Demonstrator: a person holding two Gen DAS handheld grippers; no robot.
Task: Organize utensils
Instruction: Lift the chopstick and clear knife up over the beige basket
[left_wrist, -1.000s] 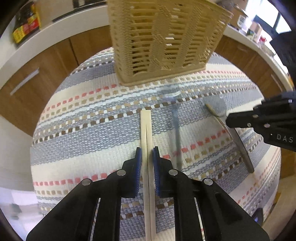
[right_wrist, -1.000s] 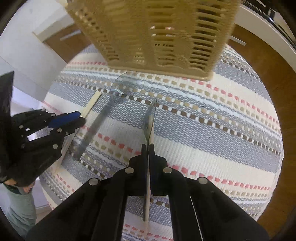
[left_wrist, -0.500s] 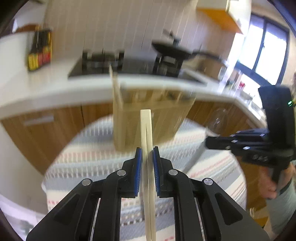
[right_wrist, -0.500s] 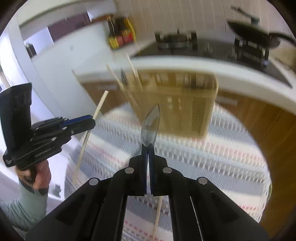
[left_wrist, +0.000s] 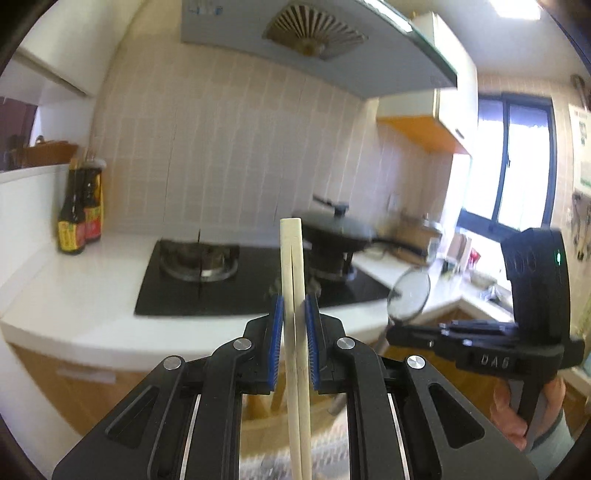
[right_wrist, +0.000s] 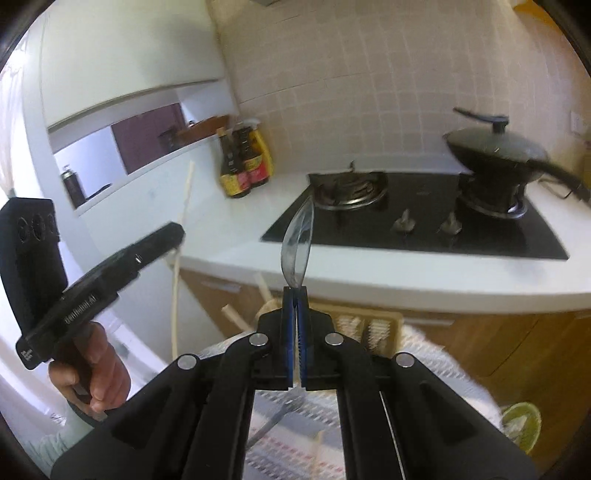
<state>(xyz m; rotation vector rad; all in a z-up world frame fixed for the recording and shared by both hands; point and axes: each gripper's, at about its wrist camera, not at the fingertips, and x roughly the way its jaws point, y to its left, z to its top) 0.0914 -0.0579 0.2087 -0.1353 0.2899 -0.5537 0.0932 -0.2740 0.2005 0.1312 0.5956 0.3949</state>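
Both tongs pinching | L tongs (left_wrist: 294, 325): chopsticks (left_wrist: 293, 266) | R tongs (right_wrist: 295, 314): clear spoon (right_wrist: 297, 245), handle hidden

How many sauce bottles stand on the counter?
2 clearly: a yellow-labelled bottle and a red-labelled bottle, side by side left of the stove. Something yellow behind them may be a third.

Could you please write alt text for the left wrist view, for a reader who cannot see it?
The left hand-held gripper clamps a pair of pale chopsticks pointing up, in front of a kitchen counter with a black gas hob. At right, the right hand-held gripper holds a clear plastic spoon.
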